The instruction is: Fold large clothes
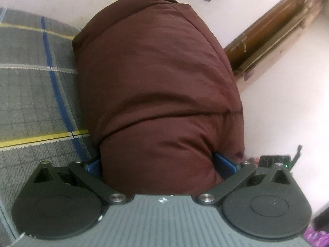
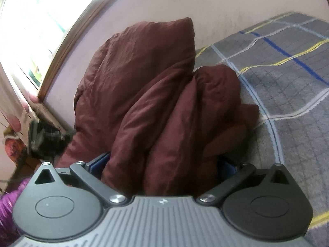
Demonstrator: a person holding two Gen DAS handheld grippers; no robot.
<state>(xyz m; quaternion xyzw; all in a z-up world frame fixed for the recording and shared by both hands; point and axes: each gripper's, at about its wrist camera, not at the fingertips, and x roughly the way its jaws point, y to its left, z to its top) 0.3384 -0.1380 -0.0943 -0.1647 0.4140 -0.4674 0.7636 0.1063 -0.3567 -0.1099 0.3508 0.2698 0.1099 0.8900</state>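
My left gripper (image 1: 158, 164): the jaws stand wide, and a thick fold of the maroon quilt (image 1: 156, 78) fills the whole gap between them. Blue pads (image 1: 223, 164) show at both sides of the cloth, hard against it. I record this as a grip on the quilt. The bundle rises straight ahead of the jaws as one smooth roll, with a crease across it just beyond the fingertips. The grey checked bedspread (image 1: 35, 94) lies to the left of the jaws, touching the quilt's edge. A wooden door (image 1: 273, 33) stands to the upper right, against a pale wall (image 1: 277, 107).

My right gripper (image 2: 162, 164): the jaws stand at their widest. Several bunched folds of the same quilt (image 2: 144, 94) sit between them. One blue pad (image 2: 98, 164) shows at the left, with the cloth against it; the right pad is largely hidden, so whether the cloth is pressed there I cannot tell. The quilt heaps up ahead, with a peaked corner leaning on the wall. The bedspread (image 2: 287, 86) extends to the right of the jaws. A bright window (image 2: 26, 30) lies to the upper left.
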